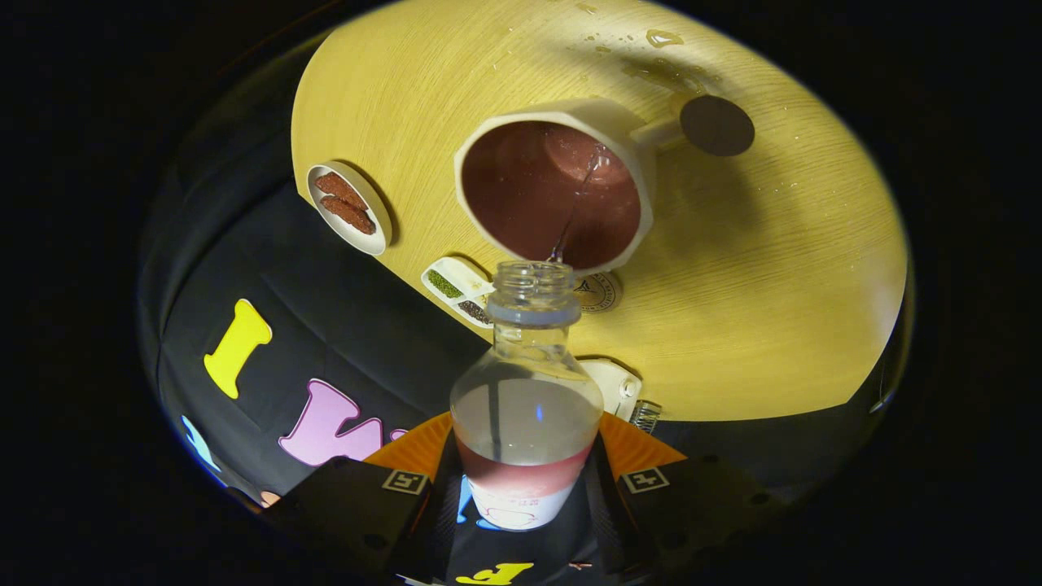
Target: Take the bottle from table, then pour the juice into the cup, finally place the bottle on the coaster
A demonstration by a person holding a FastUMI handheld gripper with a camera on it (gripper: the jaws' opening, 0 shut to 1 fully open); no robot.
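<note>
Gripper (525, 480) pinching the bottle (525, 407) between both fingers; bottle mouth at the cup's (553, 191) near rim, thin stream entering it. Coaster (716, 124) just beyond the cup's handle.

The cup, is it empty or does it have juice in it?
It has juice: reddish liquid covers the cup's inside, and a thin stream runs in from the bottle held in the claw.
</note>
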